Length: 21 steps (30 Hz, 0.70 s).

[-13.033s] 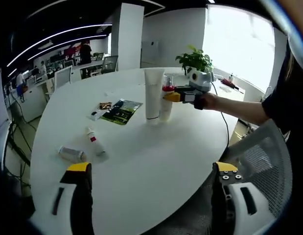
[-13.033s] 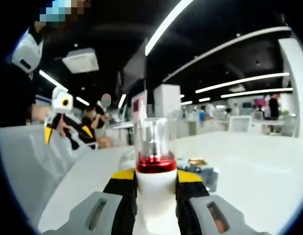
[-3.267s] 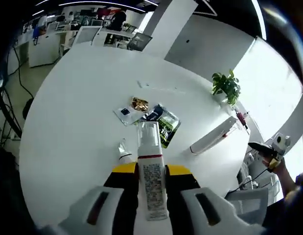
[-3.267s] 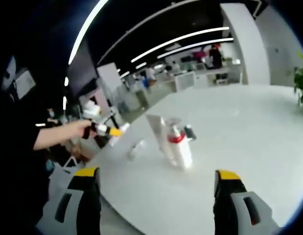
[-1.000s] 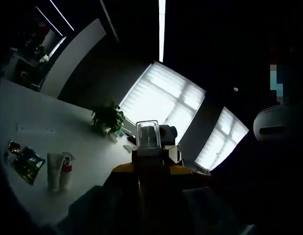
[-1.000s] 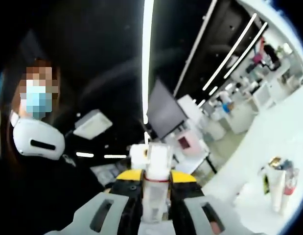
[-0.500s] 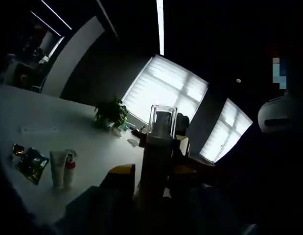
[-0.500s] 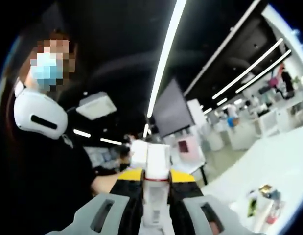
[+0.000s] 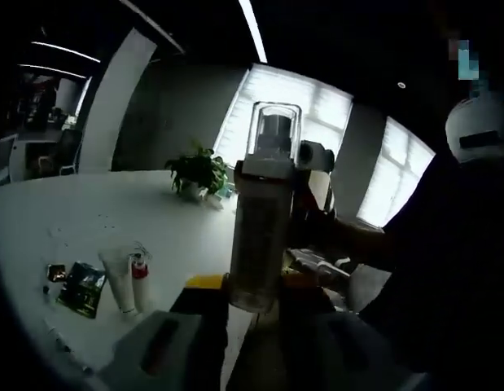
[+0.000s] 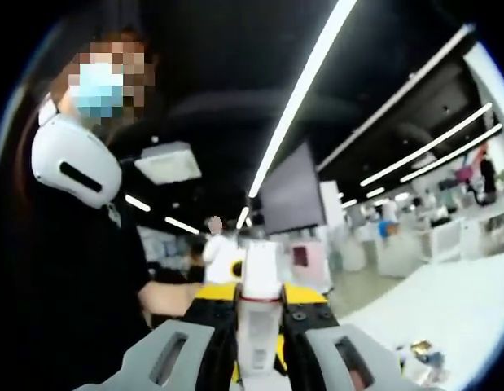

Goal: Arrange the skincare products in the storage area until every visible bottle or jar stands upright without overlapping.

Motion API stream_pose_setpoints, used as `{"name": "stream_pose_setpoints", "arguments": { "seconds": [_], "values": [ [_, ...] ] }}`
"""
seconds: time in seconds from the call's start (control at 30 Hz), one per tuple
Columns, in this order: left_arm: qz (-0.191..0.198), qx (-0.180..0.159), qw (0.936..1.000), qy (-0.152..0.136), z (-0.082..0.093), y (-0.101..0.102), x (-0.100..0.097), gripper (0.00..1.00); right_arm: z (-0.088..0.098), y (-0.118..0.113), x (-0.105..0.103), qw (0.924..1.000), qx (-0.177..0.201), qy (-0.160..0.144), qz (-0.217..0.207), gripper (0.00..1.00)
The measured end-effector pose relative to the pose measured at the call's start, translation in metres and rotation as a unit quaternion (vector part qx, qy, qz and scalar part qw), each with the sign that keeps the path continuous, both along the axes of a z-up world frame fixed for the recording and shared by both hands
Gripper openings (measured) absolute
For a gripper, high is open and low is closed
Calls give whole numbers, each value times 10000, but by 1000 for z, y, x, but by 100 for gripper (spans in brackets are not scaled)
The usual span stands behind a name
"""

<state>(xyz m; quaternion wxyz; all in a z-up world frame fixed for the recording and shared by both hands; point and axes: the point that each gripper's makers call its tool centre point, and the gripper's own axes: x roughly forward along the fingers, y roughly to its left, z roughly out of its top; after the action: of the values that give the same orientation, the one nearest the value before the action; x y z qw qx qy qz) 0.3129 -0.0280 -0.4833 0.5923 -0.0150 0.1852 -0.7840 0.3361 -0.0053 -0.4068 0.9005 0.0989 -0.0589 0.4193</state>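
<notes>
Yellow-tipped jaws of the left gripper [image 9: 256,285] sit clamped on the base of a pale bottle [image 9: 260,244], which stands upright between them, raised above the table [image 9: 40,220]. Its clear cap [image 9: 274,134] tops a white collar. In the right gripper view, the right gripper [image 10: 258,314] is likewise closed on that bottle [image 10: 258,318], its jaws pressing both sides of the white body just under a thin red band. So both tools hold the one bottle in the air, close to the person [image 10: 81,269], whose dark sleeve lies just behind it. Down on the white table, left of the held bottle in the left gripper view, a white tube [image 9: 121,281] and a red-collared bottle [image 9: 138,281] stand upright side by side. A dark leaflet [image 9: 82,287] lies flat just beside them. Farther back, a potted plant [image 9: 199,173] stands near the window.
</notes>
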Motion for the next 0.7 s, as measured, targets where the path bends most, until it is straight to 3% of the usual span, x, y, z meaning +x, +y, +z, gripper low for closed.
{"name": "stream_pose_setpoints", "arguments": {
  "seconds": [0.07,0.17,0.53,0.7],
  "values": [
    [-70,24,9994,-346,-2,0,1,18,-2,1,-1,9998,-190,18,32,13],
    [-67,74,9987,-498,-3,0,2,18,-4,2,0,9991,-425,25,28,14],
    [-175,141,9971,-726,-7,4,5,18,-11,3,-4,9963,-853,15,84,14],
    [-199,105,9965,-810,-6,3,4,18,-11,4,-6,9967,-802,51,108,14]
  ]
}}
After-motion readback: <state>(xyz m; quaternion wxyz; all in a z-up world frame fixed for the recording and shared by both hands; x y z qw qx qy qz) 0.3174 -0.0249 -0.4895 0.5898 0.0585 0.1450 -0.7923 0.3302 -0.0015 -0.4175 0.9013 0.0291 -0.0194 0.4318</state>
